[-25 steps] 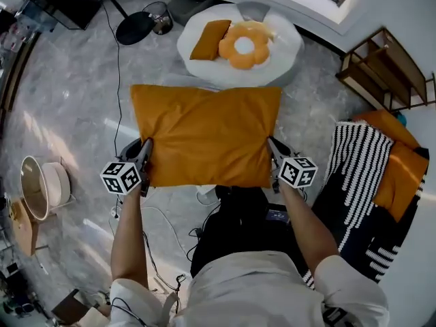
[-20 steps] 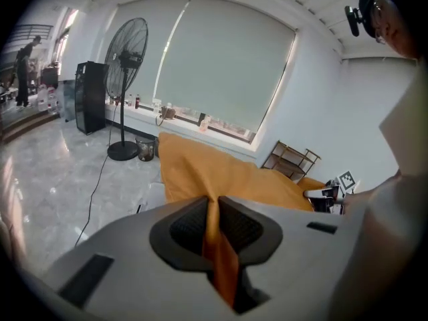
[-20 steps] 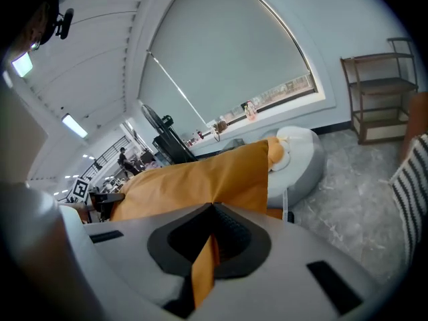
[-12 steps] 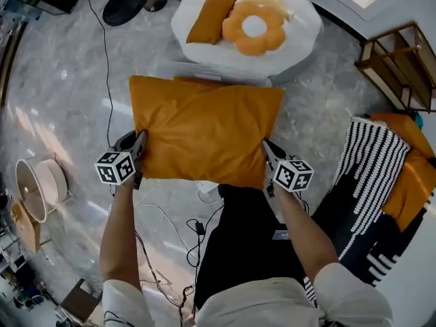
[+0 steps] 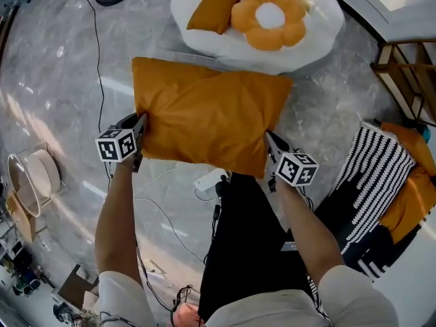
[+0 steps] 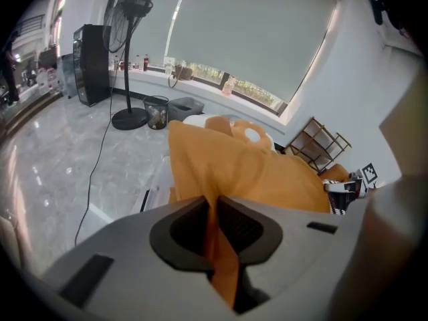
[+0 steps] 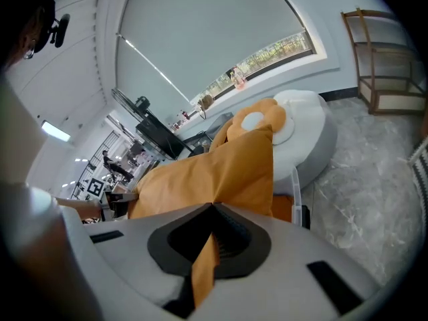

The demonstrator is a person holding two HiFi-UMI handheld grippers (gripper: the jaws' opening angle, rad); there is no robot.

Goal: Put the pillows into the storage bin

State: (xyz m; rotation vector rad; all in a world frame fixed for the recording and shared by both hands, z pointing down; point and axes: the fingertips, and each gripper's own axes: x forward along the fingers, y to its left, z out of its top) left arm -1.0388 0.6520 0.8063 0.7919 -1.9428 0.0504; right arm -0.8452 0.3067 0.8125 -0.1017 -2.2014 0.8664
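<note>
1. Now my left hand-held gripper point(image 5: 142, 122) is clamped on the left edge of the big orange pillow point(image 5: 208, 118), with fabric pinched between its jaws.
2. My right hand-held gripper point(image 5: 270, 142) is clenched on the pillow's near right corner.
3. The pillow hangs stretched between the two, above the floor point(image 5: 54, 80) and just short of the white beanbag point(image 5: 317, 26).

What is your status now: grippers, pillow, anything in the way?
Both shut on orange pillow: left gripper, right gripper. Pillow hangs above clear bin. Nothing seen in the way.
</note>
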